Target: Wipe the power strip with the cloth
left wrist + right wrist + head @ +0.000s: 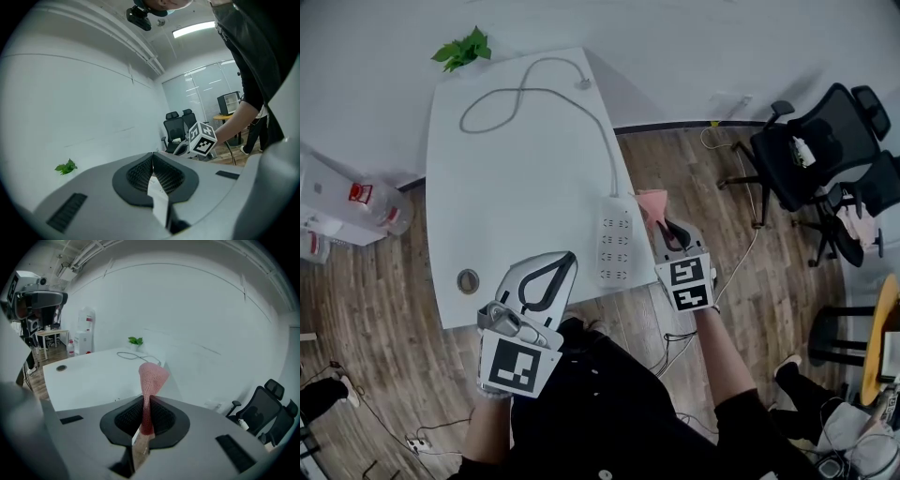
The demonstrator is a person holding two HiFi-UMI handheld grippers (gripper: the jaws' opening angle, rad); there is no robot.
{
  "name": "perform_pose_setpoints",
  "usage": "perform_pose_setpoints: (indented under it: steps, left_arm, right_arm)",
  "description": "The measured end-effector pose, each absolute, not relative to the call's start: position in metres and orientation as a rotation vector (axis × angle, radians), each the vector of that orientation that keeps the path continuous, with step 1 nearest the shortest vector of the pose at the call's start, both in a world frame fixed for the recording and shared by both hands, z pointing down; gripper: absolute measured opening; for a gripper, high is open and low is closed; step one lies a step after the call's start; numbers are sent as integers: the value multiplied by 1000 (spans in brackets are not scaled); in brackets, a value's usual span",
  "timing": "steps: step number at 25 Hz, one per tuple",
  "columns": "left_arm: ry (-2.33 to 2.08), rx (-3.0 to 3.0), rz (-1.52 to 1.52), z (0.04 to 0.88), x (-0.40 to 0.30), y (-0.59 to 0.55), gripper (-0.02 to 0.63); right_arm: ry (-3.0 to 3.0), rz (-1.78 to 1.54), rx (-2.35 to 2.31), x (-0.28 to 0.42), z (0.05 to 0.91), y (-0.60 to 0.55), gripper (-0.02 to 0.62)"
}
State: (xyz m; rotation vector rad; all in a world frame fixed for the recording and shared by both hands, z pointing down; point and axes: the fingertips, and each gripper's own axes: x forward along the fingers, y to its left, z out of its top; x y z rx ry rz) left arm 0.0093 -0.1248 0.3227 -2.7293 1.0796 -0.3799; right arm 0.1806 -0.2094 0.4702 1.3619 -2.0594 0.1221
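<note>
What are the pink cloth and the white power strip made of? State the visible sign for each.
Pink mesh cloth: seemingly soft open-weave fabric, matte; a fine grid texture shows. White oblong power strip: probably hard moulded plastic, smooth; crisp edges, rows of sockets.

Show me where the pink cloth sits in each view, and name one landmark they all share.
Head view: pink cloth right of centre, sticking forward from the right tongs, just right of the power strip.
Left gripper view: not in it.
Right gripper view: centre, pinched upright between the shut jaws.
Shared landmark: the green plant.
</note>
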Motion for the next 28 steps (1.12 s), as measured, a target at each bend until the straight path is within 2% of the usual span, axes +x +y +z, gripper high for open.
perform_pose_setpoints:
  steps: [18,28]
  left_arm:
    - [1231,-2689,-442,339,-28,-123,17]
    - [1281,-2687,-459,345,-42,-123,17]
  right_arm:
    - [-1903,144,1180,178,561,-260,48]
    - [-1902,112,1054,161,582,-262,48]
